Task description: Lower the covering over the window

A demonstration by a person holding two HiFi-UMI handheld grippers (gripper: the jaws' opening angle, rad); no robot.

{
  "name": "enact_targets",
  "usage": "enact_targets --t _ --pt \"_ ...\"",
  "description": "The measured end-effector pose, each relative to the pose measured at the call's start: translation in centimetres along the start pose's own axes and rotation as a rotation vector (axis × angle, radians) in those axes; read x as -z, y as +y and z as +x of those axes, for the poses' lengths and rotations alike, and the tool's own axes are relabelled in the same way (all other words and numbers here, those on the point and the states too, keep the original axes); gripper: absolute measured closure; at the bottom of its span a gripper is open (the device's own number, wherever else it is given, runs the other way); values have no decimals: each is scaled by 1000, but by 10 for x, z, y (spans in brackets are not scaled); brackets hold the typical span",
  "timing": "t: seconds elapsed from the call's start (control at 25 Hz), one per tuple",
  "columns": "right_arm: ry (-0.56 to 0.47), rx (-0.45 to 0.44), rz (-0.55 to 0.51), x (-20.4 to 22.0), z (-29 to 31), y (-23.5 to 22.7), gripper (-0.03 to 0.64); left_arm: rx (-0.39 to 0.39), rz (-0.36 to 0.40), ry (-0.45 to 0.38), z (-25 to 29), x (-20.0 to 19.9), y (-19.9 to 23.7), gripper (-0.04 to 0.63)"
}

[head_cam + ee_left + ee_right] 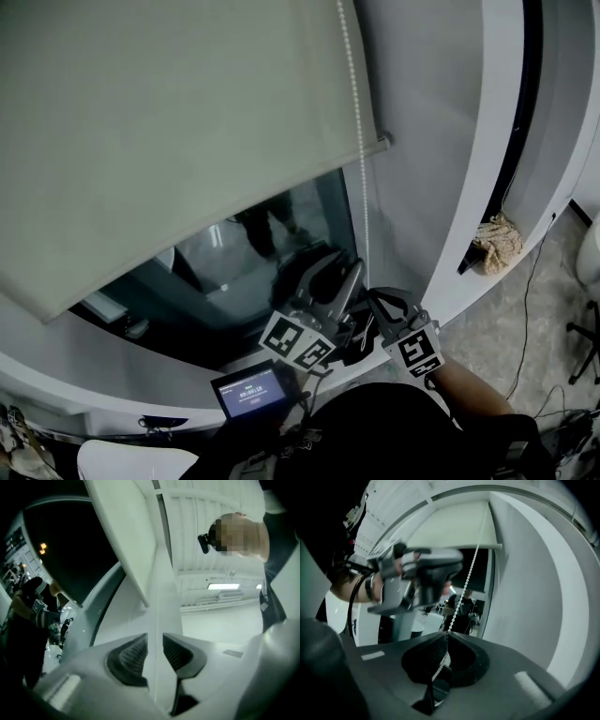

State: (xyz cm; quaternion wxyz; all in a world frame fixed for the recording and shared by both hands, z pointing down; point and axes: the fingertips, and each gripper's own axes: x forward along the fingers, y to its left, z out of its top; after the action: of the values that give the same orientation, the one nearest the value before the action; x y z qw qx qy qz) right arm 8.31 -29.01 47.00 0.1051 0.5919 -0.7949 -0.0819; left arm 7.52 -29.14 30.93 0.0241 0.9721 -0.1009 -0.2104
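1. The window pane (281, 272) is the largest item. Its lower part is exposed, dark glass; the upper part is covered.
2. The roller blind (169, 141) hangs over that upper part, so the task is judged partly complete. The fabric drops from the top of the frame and its free edge faces down toward the sill.
3. The bottom rail (234, 217) is the blind's long axis. It runs across the window width and, in the head view, slants from lower left to upper right.
4. The left gripper (155, 639) has its jaws apart with nothing between them; only white frame shows beyond. In the right gripper view it sits higher than the right gripper and just beside the chain, probably placed to take the next hold.
5. The right gripper (446, 637) has its jaws together, clamped on the chain, low on its run. This hold is judged to drive the blind.
6. The bead chain (356, 141) hangs at the blind's right edge. Its long axis is near vertical, taut from above into the right jaws.
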Motion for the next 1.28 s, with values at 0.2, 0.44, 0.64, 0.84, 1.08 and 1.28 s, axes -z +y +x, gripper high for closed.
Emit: enact_targets --t 0.2,0.44,0.64,0.84,1.08,1.28 --pt "220 -65 -25 89 -10 32 604 -22 4 -34 35 -10 -8 479" --pt "385 -119 118 158 -34 49 604 54 67 -76 62 -30 -31 578" --pt "415 -131 129 167 -42 46 600 98 42 -49 63 -18 -43 584" --pt "362 -65 356 166 -51 27 557 69 0 22 51 7 -28 585" --pt "-96 16 504 12 -61 -38 526 -7 -62 243 16 94 -6 584" --pt "-417 7 419 -137 -78 -71 507 -15 -113 452 -32 195 -9 584"
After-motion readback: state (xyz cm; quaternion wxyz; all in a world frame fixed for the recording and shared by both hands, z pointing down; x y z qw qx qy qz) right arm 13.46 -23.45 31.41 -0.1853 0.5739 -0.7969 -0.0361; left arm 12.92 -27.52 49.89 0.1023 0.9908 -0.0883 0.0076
